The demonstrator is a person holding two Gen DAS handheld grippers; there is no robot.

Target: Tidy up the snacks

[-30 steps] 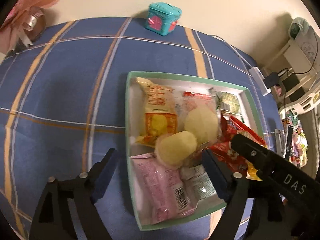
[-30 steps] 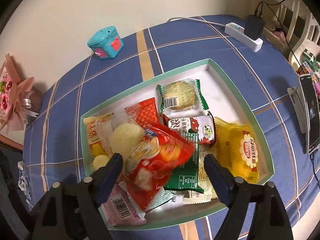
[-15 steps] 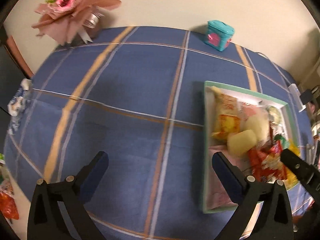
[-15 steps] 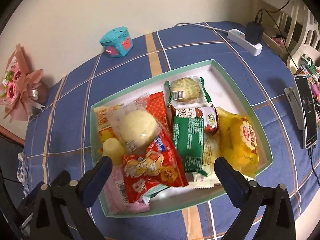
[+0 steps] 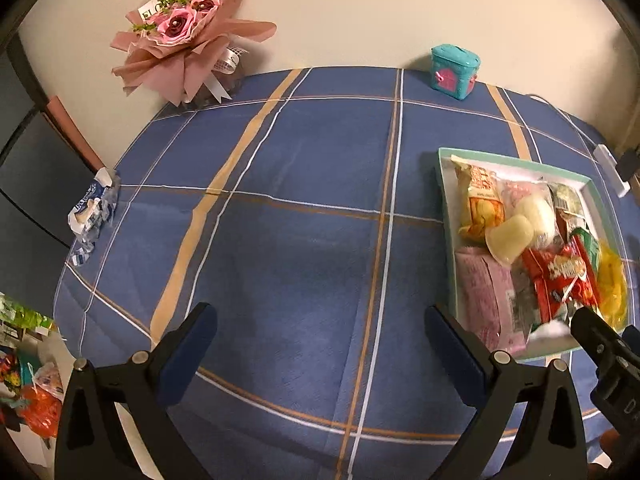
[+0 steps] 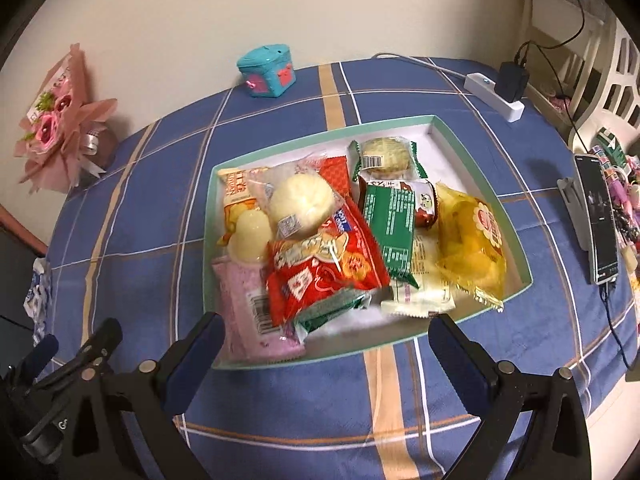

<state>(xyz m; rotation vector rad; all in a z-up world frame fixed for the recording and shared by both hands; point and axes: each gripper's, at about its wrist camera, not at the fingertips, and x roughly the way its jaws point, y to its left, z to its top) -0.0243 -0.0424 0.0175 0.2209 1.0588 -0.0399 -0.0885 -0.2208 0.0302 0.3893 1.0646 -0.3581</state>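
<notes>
My left gripper (image 5: 320, 344) and right gripper (image 6: 326, 344) have just spread their jaws wide, nothing between them. The snacks (image 6: 328, 256) lie heaped in the green-rimmed box (image 6: 480, 168); my right gripper hangs at the box's near edge, my left over bare blue tablecloth (image 5: 304, 216) beside it

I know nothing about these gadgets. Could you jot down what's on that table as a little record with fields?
surface: blue plaid tablecloth
container: shallow mint-rimmed box
contents: mixed snack packets, including a red packet and a yellow packet
box state: piled, unsorted
left gripper: open, empty, over bare cloth
right gripper: open, empty, at the box's near edge
</notes>
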